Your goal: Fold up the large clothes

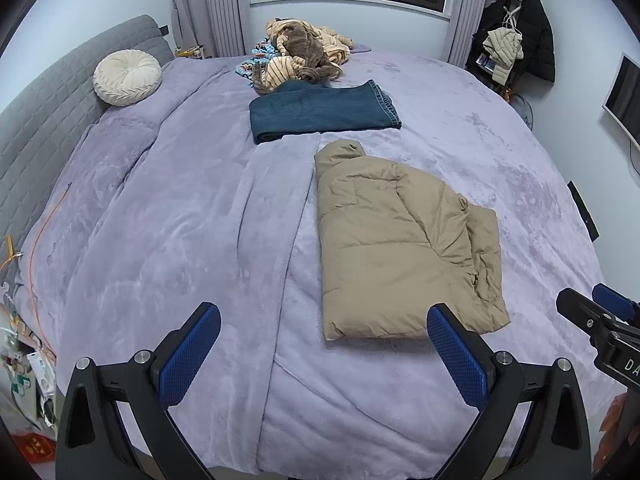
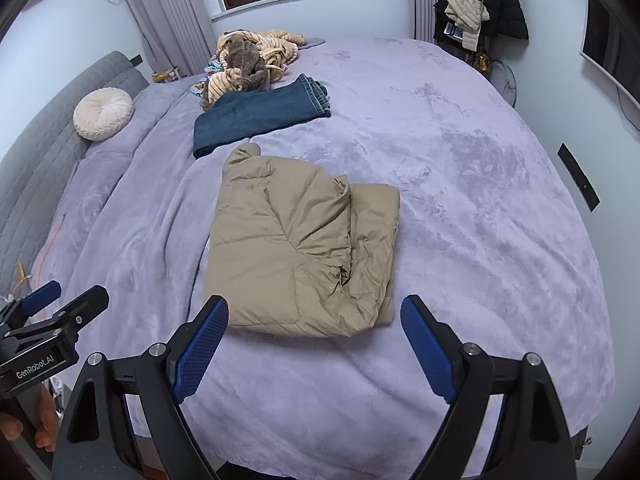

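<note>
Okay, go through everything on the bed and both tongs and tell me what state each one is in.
Tan puffer jacket: folded, flat on the bed.
Jeans: folded, beyond the jacket.
Striped blanket heap: crumpled, unfolded.
Round cushion: lying against the headboard.
Left tongs: open, empty.
Right tongs: open, empty.

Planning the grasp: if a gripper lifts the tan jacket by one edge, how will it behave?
The tan jacket is puffy and quilted, so probably light for its bulk. It looks floppy: lifted by one edge, the folded layers would likely droop and open. The shell looks smooth, so it may slip between the fingers. Both the left gripper and right gripper are open, clear of it.
</note>
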Tool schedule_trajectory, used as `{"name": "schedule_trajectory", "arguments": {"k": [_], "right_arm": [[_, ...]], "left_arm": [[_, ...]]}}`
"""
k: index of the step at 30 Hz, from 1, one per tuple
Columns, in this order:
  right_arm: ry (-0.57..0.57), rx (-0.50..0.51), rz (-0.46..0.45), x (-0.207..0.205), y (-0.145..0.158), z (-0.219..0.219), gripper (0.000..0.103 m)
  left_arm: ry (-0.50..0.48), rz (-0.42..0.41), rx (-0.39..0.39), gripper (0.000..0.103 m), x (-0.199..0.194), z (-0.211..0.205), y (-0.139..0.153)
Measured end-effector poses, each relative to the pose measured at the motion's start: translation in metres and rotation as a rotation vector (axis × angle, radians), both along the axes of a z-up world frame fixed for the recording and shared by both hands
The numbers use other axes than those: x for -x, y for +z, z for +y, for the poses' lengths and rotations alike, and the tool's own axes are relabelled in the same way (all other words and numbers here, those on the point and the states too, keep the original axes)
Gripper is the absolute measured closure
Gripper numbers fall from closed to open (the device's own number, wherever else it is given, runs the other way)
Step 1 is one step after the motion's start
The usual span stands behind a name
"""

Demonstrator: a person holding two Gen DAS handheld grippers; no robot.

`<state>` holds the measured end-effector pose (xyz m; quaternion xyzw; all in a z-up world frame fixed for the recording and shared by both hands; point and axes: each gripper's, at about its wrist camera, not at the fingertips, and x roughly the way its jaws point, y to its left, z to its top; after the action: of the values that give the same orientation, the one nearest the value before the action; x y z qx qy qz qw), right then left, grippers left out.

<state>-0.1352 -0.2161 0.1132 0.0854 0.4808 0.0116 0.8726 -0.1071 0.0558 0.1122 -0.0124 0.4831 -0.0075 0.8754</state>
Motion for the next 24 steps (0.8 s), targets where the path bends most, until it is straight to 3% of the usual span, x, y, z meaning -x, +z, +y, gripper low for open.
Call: {"name": "schedule_trajectory", "arguments": {"k": [24], "right_arm": [[-0.003,0.003,0.004,-0.0011,0.0018,0.0014,0.013]], "left_arm": [[-0.003,0.004,-0.002,0.0,0.0001,0.0033,-0.0007]]}}
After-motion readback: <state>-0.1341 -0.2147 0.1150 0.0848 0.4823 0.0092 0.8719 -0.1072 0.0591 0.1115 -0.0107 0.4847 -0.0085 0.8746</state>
